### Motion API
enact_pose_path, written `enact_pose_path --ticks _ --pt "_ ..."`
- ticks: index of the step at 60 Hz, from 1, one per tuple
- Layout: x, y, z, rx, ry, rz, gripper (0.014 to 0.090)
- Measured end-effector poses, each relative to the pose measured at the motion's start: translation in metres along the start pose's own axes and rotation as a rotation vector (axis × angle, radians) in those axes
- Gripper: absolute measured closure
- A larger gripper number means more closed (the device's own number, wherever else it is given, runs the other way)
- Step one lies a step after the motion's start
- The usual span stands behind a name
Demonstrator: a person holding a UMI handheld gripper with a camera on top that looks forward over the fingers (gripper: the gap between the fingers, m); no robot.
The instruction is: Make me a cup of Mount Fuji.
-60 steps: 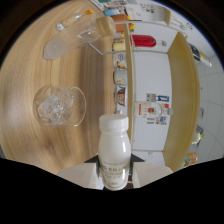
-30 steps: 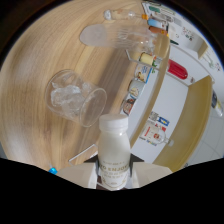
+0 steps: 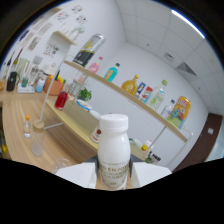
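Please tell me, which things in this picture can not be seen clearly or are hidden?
- White bottle, gripper view: its base is hidden between the fingers of the hand-held gripper, and its label is cut off there.
- Shelf bottles: too small and blurred to read any label.
- Countertop: its near part is cut off by the dark lens border.
- Red glass: contents unclear.

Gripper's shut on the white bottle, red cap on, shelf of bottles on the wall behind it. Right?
Not quite: the cap is white, not red, as the gripper view shows. The rest holds: the gripper is shut on the white bottle, and a shelf of bottles runs along the wall behind it.
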Motion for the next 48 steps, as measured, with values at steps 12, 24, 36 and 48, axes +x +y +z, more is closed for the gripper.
enact_pose_path --ticks 12,24,36,48 --pt "-0.001 0.061 0.019 -0.068 -0.006 0.475 0.0567" --pt "-0.022 0.131 0.042 -0.178 -0.011 0.613 0.0566" --pt "-0.034 0.155 0.041 -0.211 -0.023 0.627 0.0557" --pt "-0.038 0.160 0.032 -0.232 -0.033 0.636 0.0545"
